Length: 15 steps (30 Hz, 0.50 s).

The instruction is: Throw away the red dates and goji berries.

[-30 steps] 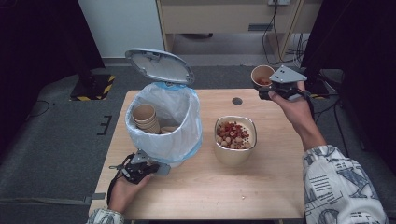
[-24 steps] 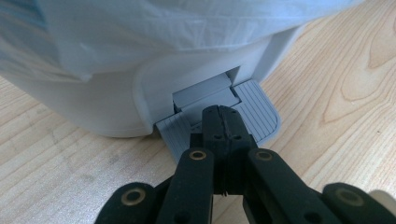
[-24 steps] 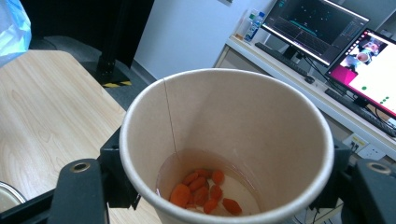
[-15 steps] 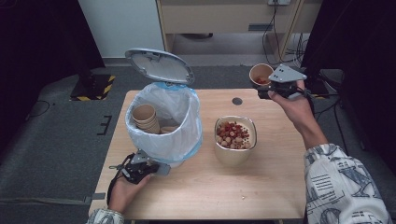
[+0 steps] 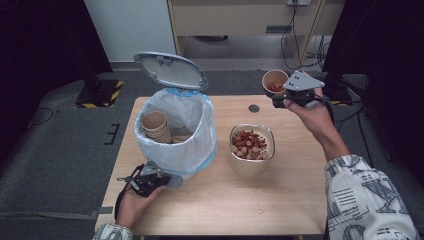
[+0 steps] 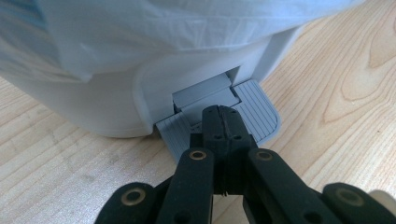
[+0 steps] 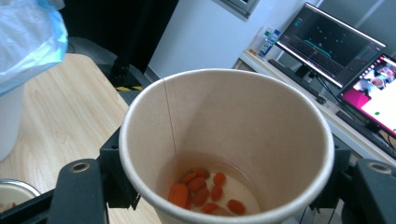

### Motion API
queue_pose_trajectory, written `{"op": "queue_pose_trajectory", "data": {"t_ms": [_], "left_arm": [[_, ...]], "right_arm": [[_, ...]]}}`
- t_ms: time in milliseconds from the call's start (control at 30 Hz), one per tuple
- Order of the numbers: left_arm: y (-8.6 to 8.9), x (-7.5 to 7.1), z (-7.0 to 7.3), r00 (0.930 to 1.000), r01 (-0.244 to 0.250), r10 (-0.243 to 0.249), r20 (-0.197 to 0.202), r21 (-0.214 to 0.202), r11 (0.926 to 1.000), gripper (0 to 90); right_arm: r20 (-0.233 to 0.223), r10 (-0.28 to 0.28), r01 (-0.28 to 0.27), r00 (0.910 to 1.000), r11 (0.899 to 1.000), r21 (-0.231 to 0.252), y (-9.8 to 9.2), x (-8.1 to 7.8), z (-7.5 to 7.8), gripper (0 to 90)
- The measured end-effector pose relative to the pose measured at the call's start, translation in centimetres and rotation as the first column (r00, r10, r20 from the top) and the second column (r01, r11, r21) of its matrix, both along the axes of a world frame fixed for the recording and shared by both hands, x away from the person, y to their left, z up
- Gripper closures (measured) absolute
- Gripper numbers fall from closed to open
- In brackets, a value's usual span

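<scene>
The wooden table (image 5: 280, 210) fills the lower middle of the high view. On its left part stands a white pedal bin (image 5: 175, 135) lined with a pale blue plastic bag (image 5: 200, 120); its grey lid (image 5: 171, 70) stands tilted open toward the upper left, and stacked paper cups (image 5: 156, 126) lie inside the bin. Right of the bin, at the frame's centre, sits a bowl (image 5: 251, 162) heaped with red and pale dried fruit. At the upper right, just past the table's far edge, the right gripper (image 5: 280, 97) holds a paper cup (image 5: 274, 80) upright; in the right gripper view its jaws pinch the cup's wall from both sides, and a few orange dried pieces (image 7: 203, 189) lie on the cup's bottom. At the lower left, the left gripper (image 5: 167, 180) lies at the foot of the bin. In the left gripper view its jaws are pressed together, their tips resting on the ribbed grey pedal (image 6: 252, 114). A small dark round spot (image 5: 254, 108) marks the table near the far edge.
</scene>
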<state>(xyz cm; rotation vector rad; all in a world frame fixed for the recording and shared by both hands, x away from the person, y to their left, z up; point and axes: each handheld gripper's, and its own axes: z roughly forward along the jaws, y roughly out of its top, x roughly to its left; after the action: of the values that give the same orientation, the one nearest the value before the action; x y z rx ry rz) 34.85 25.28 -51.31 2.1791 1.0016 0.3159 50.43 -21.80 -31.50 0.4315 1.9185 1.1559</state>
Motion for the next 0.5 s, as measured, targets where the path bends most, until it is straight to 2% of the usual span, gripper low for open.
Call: {"op": "queue_pose_trajectory", "data": {"t_ms": [133, 367, 500], "left_arm": [[0.0, 0.0, 0.0, 1.0, 0.001, -0.001, 0.0, 0.001, 1.0, 90.0], [-0.01, 0.0, 0.0, 1.0, 0.0, 0.0, 0.0, 0.0, 1.0, 90.0], [-0.01, 0.0, 0.0, 1.0, 0.0, 0.0, 0.0, 0.001, 1.0, 90.0]], "right_arm": [[0.013, 0.017, -0.016, 0.9998, 1.0, -0.01, 0.15, -0.23, -0.02, 29.1], [0.081, 0.048, -0.044, 0.9956, 0.998, -0.042, 0.27, -0.57, 0.56, 29.1], [0.101, 0.058, -0.052, 0.9932, 0.997, -0.064, 0.25, -0.82, 0.69, 29.1]]}}
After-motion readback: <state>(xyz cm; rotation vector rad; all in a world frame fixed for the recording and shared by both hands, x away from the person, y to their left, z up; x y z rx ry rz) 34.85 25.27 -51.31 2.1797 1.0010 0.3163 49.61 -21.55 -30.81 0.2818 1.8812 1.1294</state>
